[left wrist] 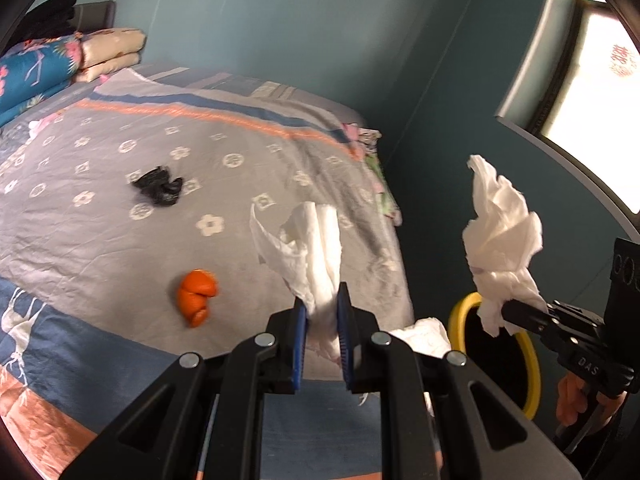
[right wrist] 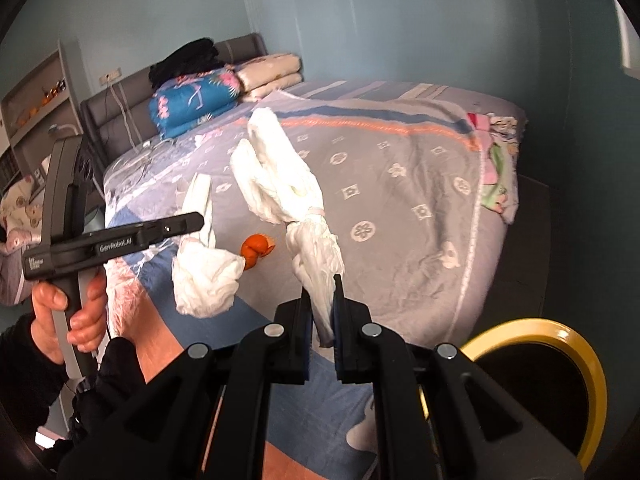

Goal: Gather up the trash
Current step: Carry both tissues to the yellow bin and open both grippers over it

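Both claws pinch crumpled white tissues: left gripper [left wrist: 322, 312], right gripper [right wrist: 322, 308]. Orange peel [left wrist: 197, 295] and black crumpled wrapper [left wrist: 159, 185] lie on the grey patterned bedspread [left wrist: 120, 240]; yellow-rimmed black bin [right wrist: 576, 344] stands beside.

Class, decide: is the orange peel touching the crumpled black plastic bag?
Apart. The left wrist view shows bare grey bedspread between the orange peel and the crumpled black plastic bag.
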Demonstrator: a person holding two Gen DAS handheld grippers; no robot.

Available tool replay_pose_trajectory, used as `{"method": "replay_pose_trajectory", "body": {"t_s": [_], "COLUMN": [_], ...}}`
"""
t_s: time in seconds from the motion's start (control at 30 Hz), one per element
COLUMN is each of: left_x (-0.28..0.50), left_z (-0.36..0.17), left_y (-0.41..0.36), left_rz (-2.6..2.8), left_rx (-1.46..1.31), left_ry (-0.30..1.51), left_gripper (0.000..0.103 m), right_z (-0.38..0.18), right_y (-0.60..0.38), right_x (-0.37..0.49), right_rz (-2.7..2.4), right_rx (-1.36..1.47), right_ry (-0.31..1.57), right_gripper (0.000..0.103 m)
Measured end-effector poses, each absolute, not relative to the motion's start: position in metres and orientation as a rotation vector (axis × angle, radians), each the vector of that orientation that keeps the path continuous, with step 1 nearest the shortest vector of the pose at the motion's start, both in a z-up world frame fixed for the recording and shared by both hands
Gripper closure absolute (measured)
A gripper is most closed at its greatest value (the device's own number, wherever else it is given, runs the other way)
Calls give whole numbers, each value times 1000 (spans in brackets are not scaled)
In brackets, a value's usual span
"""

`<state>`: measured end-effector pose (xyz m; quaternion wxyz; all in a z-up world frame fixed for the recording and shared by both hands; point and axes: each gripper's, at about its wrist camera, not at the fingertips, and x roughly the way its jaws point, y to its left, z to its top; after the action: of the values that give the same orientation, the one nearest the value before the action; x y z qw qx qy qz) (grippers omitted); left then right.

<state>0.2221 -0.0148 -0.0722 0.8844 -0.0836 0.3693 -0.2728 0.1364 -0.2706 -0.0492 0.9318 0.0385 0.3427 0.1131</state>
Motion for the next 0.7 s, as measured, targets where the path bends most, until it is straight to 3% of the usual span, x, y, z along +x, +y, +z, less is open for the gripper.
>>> {"method": "replay_pose_trajectory", "body": {"t_s": [0.7], "left_x": [166], "left_z": [-51], "left_y": [-132], "left_rz": [-779], "left_rx": [-57], "left_ry": [761], "left_gripper": [90], "right_z": [-27], "right_y": [-357], "right_x": [73], "right_rz": [24], "right_rx": [210], "right_ry": [675], "right_gripper": [95]}}
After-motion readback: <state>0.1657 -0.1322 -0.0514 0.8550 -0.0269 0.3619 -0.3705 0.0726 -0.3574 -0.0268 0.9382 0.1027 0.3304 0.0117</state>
